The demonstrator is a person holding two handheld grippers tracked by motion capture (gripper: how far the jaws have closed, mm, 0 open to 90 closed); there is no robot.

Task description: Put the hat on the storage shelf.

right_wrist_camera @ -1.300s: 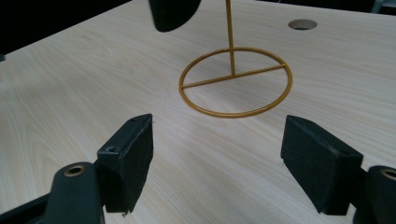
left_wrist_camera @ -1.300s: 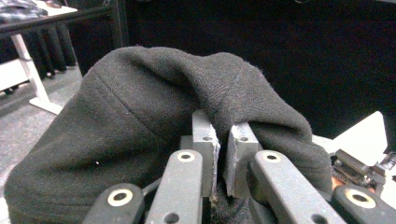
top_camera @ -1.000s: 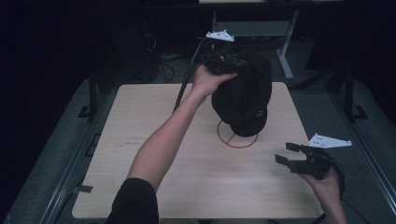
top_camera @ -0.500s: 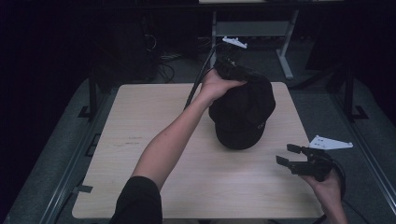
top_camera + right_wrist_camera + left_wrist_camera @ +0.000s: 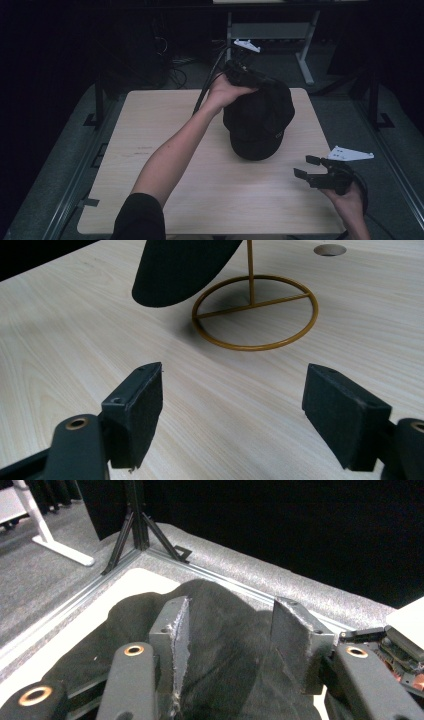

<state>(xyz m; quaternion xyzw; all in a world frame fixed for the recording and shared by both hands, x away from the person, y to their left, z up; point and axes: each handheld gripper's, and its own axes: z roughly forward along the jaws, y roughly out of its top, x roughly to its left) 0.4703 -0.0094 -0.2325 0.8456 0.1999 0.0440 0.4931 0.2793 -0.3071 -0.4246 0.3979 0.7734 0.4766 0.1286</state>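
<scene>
A black cap (image 5: 260,125) sits over the middle of the wooden table (image 5: 165,125), on a gold wire stand (image 5: 255,310) whose ring base and post show in the right gripper view under the cap's brim (image 5: 180,270). My left gripper (image 5: 249,77) is at the cap's far top edge. Its jaws stand partly apart on either side of the cap's crown (image 5: 220,630), with smooth fabric between them and both inner faces bare. My right gripper (image 5: 306,167) hovers low at the table's near right, open and holding nothing (image 5: 232,405), pointed at the stand.
A round hole (image 5: 330,249) is cut in the table beyond the stand. Grey carpet, a metal frame rail (image 5: 90,587) and a white desk leg (image 5: 305,60) surround the table. Bare wood lies to the left and front of the cap.
My left gripper has carried the cap down and forward; the cap now covers the stand that showed beneath it a second ago. The right gripper has stayed put.
</scene>
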